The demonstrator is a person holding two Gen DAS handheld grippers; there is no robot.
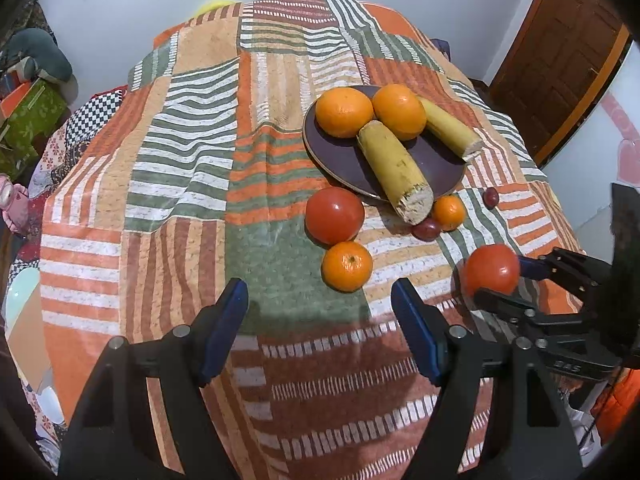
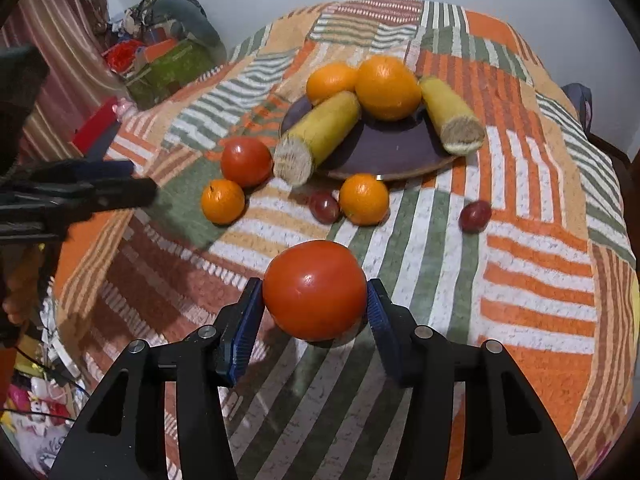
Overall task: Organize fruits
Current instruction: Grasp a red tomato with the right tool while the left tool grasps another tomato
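The right tool pinches a tomato above the near cloth; carry it level to the plate, releasing gently. The left tool hangs spread, empty.

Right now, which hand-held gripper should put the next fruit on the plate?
Right. The right hand-held gripper is already shut on a tomato, facing the plate. The left hand-held gripper is open, holding nothing.
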